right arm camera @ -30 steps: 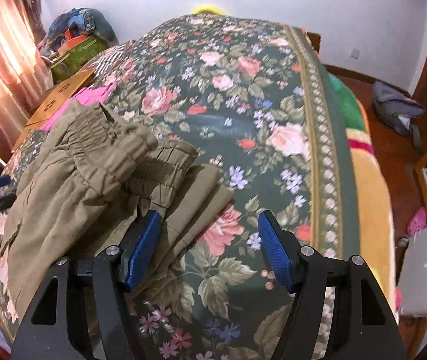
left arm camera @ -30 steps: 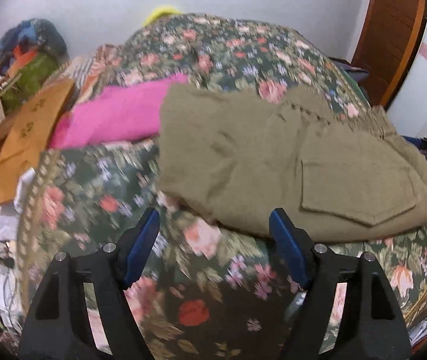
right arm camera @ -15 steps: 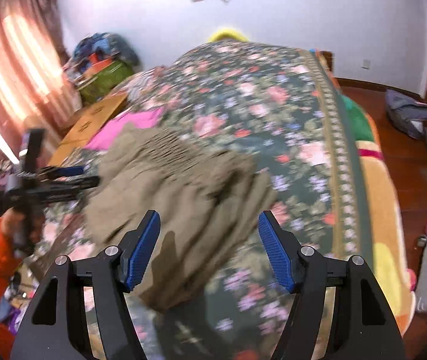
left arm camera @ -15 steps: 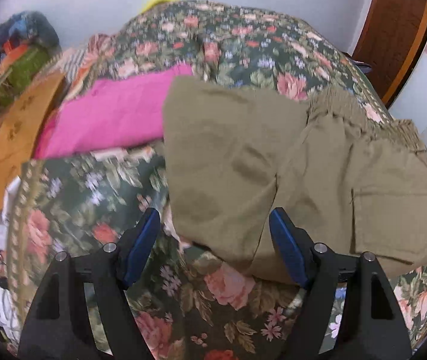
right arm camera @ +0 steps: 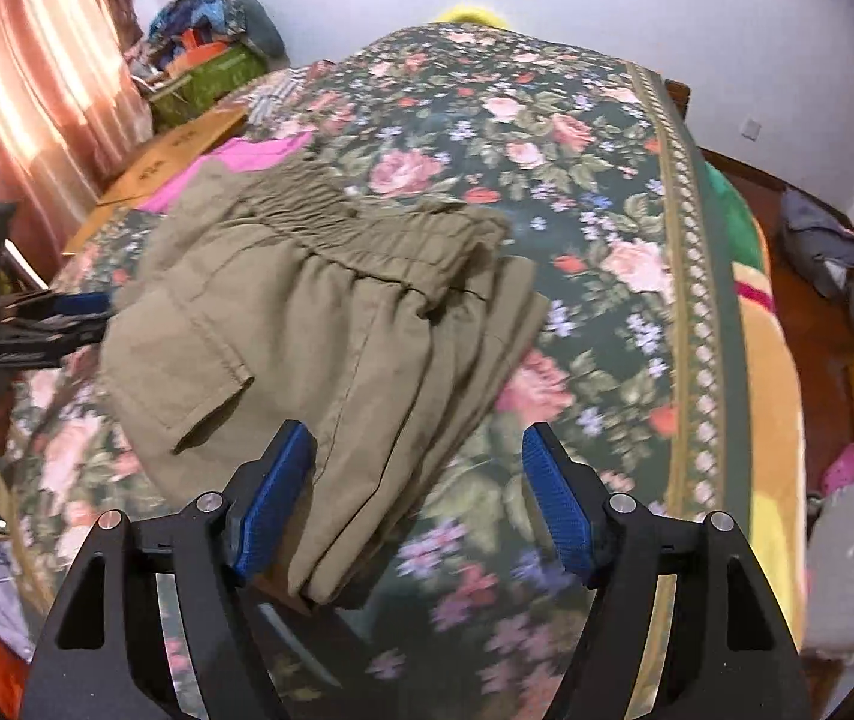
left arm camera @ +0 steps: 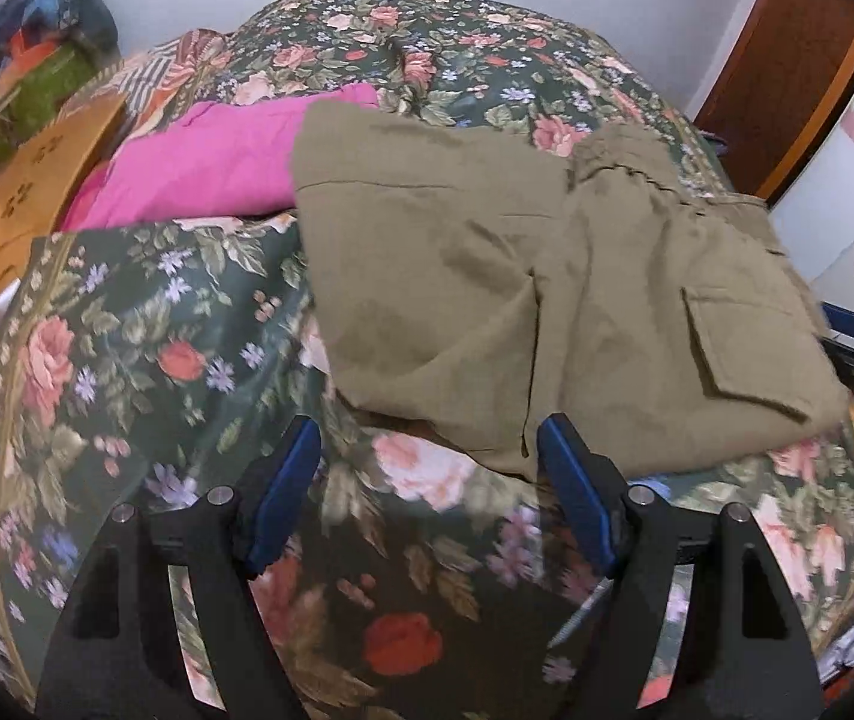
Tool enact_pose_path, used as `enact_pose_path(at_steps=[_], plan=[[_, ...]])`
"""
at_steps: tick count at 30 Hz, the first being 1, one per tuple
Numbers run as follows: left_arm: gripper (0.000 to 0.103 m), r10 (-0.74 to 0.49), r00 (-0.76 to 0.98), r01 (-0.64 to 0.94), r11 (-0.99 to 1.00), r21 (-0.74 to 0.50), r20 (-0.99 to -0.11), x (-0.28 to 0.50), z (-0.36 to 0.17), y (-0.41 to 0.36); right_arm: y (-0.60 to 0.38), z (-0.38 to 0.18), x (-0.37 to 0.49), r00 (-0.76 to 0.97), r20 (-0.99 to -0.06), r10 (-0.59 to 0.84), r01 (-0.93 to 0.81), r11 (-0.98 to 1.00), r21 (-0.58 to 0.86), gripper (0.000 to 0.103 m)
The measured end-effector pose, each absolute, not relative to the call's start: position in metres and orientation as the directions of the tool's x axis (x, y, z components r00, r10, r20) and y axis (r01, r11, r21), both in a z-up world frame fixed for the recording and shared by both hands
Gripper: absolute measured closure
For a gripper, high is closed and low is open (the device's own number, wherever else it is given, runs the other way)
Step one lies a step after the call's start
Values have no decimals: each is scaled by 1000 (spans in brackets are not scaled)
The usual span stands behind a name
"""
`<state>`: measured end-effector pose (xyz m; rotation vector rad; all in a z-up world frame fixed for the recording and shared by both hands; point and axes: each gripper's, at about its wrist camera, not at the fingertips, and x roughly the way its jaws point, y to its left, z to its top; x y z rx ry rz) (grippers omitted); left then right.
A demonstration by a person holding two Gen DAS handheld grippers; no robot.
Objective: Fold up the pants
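Note:
Olive-khaki pants (left arm camera: 547, 282) lie folded in a thick stack on the floral bedspread (left arm camera: 145, 324), a flap pocket facing up. They also show in the right wrist view (right arm camera: 319, 324), elastic waistband toward the far side. My left gripper (left arm camera: 430, 492) is open and empty, just in front of the stack's near edge. My right gripper (right arm camera: 418, 498) is open and empty at the stack's near corner, its left finger over the cloth's edge. The left gripper also shows in the right wrist view (right arm camera: 55, 312) at the far left, beside the pants.
A pink folded garment (left arm camera: 217, 162) lies behind the pants, touching them. A brown cardboard box (left arm camera: 25, 210) and a pile of clutter (left arm camera: 37, 60) sit at the bed's left. A wooden door (left arm camera: 787, 60) stands at the right. A grey bag (right arm camera: 823, 252) lies on the floor.
The pants lay more spread a second ago and are now a flatter, tidier stack. My right gripper swung up and back down to the stack's near corner. Both stayed open.

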<state>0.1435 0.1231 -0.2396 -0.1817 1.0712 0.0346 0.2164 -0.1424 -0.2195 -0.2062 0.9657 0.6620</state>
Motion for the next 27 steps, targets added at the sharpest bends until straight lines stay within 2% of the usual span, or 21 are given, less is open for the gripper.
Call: enact_pose_path(at_steps=[5,9,10,15,20,22,24,27], plan=[[36,-47,500,-83,991,-102,-865,133,-225,116,-141,-218,226,453,-822,345,-582,813,21,35],[55,-38,534,-98,990,-106,-845,132,-210,130,-141,-202,222,491,-797,351,-576,818,6,35],[56,-48,537,-101,988,-121,-842,134,-208,134,-141,-198,221,496,-788,365,-573,819,19,35],[57,-141,525,-76,974,-211,-839,154,-215,139,-130,-184,219,502,-745,440,-583,808,84,33],[56,-60,461,-106,987,-122,-886,161,-246,137,-113,-210,224,443,-796,412,-611,789,69,33],[55,-72,468,-130,980,-149,-881,156,-249,146,-114,-219,227,414,-806,423,-611,785,98,34],[56,-12,461,-160,982,-97,-888,151,-249,152,-118,-220,228,407,-807,427,-605,788,112,34],[58,49,445,-185,982,-38,-894,145,-248,161,-123,-215,226,460,-816,350,-580,814,23,34]])
